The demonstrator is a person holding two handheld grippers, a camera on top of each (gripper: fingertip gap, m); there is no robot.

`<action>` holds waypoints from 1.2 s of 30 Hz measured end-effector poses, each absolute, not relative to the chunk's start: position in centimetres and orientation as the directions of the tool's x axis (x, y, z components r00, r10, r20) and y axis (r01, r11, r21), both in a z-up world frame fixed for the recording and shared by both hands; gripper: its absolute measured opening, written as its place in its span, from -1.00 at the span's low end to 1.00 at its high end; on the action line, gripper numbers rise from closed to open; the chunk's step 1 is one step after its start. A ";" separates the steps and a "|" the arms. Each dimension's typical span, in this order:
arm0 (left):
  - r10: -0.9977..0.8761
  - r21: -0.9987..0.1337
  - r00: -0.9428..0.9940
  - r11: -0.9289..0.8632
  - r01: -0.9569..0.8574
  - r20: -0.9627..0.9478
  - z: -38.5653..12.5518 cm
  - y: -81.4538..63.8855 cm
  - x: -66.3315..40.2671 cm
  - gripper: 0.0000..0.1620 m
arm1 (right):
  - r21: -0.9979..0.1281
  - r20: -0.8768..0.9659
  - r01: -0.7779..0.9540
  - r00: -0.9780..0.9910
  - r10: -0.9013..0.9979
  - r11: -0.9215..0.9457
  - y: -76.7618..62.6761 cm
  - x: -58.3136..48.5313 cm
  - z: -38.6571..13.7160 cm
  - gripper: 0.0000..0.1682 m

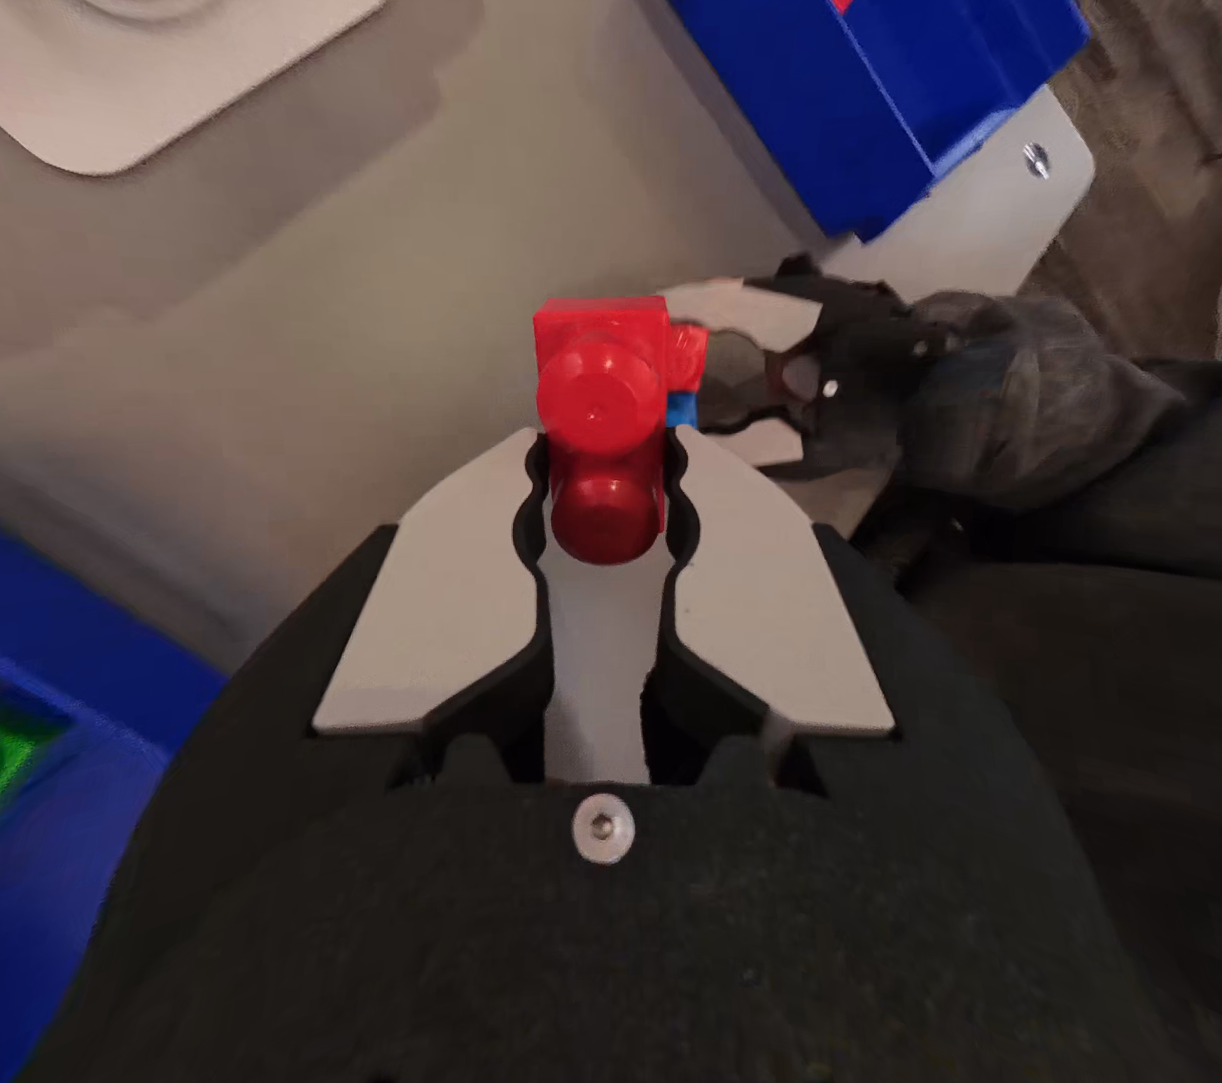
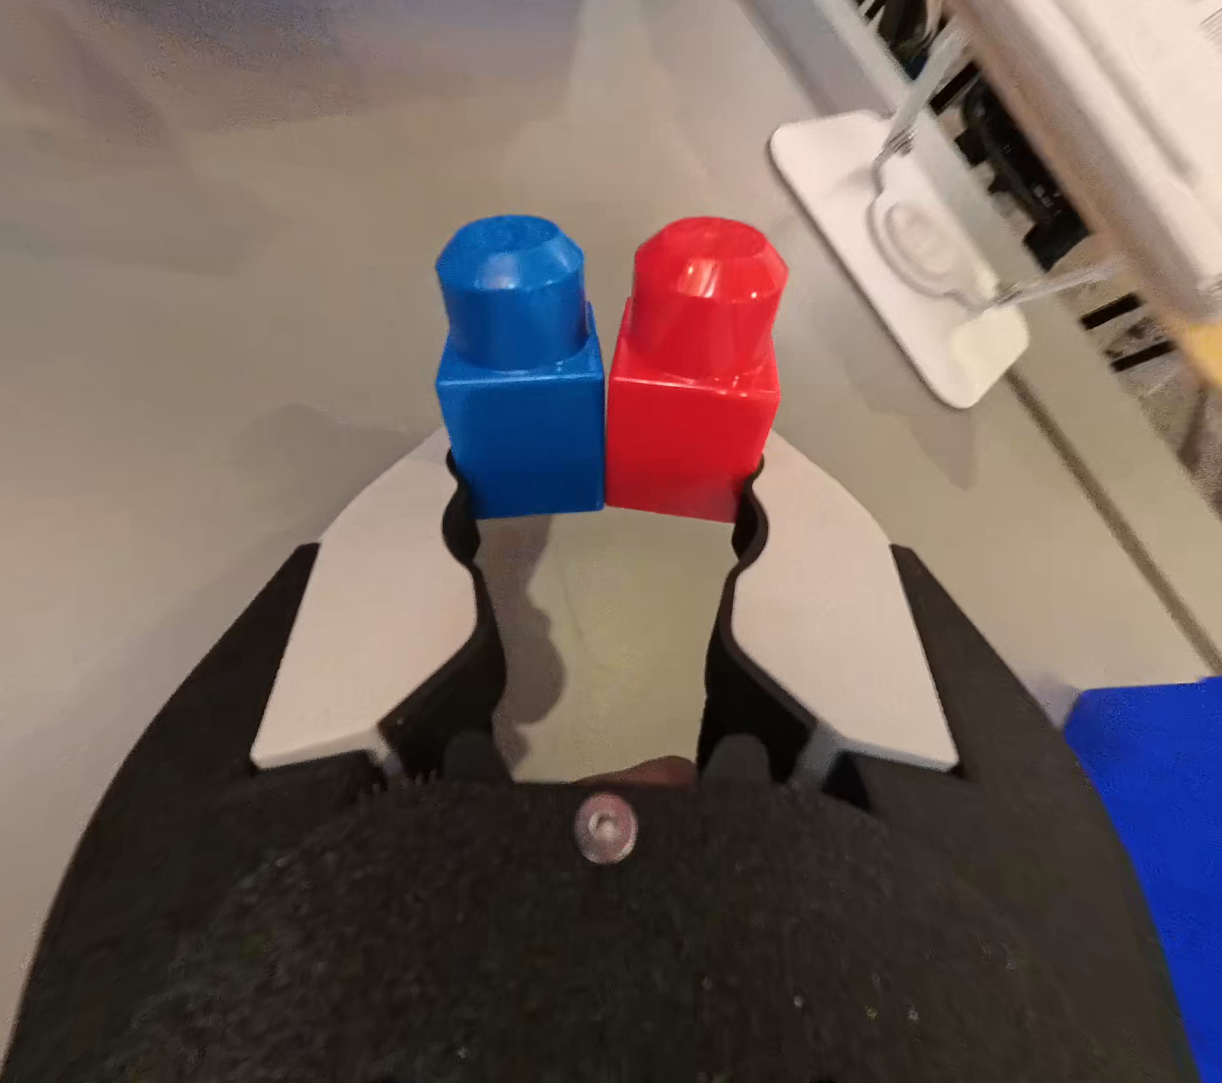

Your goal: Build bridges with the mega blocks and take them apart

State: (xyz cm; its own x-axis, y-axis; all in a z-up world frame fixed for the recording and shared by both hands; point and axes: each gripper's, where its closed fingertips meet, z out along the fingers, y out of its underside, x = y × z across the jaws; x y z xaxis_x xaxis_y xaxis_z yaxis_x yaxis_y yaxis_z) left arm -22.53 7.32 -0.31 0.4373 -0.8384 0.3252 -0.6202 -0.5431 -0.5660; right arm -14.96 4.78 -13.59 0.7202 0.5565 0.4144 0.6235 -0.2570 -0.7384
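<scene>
My left gripper [image 1: 605,456] is shut on a long red block [image 1: 598,396] with two studs, held above the grey table. My right gripper [image 2: 605,479] is shut on two single-stud blocks side by side, a blue block [image 2: 522,390] on the left and a red block [image 2: 691,390] on the right, studs pointing away from me. In the left wrist view the right gripper [image 1: 760,376] shows just right of my long red block, with the small red block [image 1: 688,350] and blue block [image 1: 682,409] peeking out beside it.
A blue bin [image 1: 859,32] stands at the back right of the grey table [image 1: 330,357]; another blue bin [image 1: 59,720] with something green is at the left. A white monitor stand base [image 1: 165,13] sits at the back left. A sleeve [image 1: 1025,409] holds the right gripper.
</scene>
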 end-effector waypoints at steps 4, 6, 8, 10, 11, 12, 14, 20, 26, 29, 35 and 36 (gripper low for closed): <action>-0.853 -0.586 0.418 -0.520 -0.622 0.313 0.1 6.0 -24.2 -0.59 | -0.769 0.344 0.568 0.754 0.560 -0.293 5.4 -14.0 -12.4 -0.08; -0.878 -0.654 0.403 -0.466 -0.595 0.259 -0.2 5.0 -24.3 -0.59 | -0.791 0.309 0.539 0.761 0.570 -0.291 5.1 -14.0 -11.9 -0.08; -0.877 -0.770 0.424 -0.428 -0.474 0.227 -1.0 3.8 -23.8 -0.60 | -0.841 0.244 0.473 0.764 0.597 -0.262 3.9 -14.3 -9.8 -0.08; -0.868 -0.876 0.457 -0.363 -0.318 0.194 -2.5 2.6 -23.2 -0.60 | -0.895 0.160 0.372 0.782 0.602 -0.246 2.6 -13.9 -7.1 -0.08; -0.849 -0.913 0.504 -0.319 -0.254 0.156 -3.6 2.5 -23.2 -0.60 | -0.917 0.104 0.312 0.790 0.605 -0.248 2.0 -13.5 -5.9 -0.08; -0.811 -0.933 0.569 -0.297 -0.202 0.135 -4.7 2.7 -23.6 -0.60 | -0.930 0.053 0.258 0.800 0.597 -0.262 1.5 -12.8 -4.9 -0.08; -0.763 -0.943 0.623 -0.310 -0.121 0.171 -6.5 2.7 -24.0 -0.60 | -0.942 -0.003 0.191 0.816 0.577 -0.275 1.0 -11.5 -3.8 -0.08; -0.798 -0.932 0.593 -0.285 -0.223 0.103 -9.0 1.7 -23.0 -0.60 | -0.929 0.135 0.265 0.891 0.433 -0.257 1.8 -6.4 -1.7 -0.08; -0.843 -0.917 0.526 -0.291 -0.272 0.111 -10.3 0.3 -22.0 -0.59 | -0.735 0.218 0.162 0.976 -0.003 -0.658 1.1 14.3 -5.1 -0.08; -0.857 -0.909 0.494 -0.314 -0.275 0.147 -10.4 -0.3 -21.6 -0.60 | -0.479 0.121 0.052 0.993 -0.008 -0.876 -2.0 18.0 -12.7 -0.07; -0.873 -0.902 0.466 -0.310 -0.302 0.144 -10.8 -1.0 -21.2 -0.60 | -0.306 0.112 -0.003 0.993 -0.039 -0.952 -4.3 18.8 -17.1 -0.09; -0.876 -0.900 0.461 -0.310 -0.306 0.145 -10.8 -1.2 -21.1 -0.60 | -0.296 0.115 0.003 0.993 -0.033 -0.955 -4.4 18.8 -17.1 -0.10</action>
State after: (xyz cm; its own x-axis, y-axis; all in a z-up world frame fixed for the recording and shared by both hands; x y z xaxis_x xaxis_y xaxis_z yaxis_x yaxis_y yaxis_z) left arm -21.06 -1.19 -10.83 0.4607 -0.8756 0.1454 -0.3058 -0.3103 -0.9001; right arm 18.76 -4.44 -17.09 0.9929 -0.0328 0.1147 0.0026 -0.9553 -0.2956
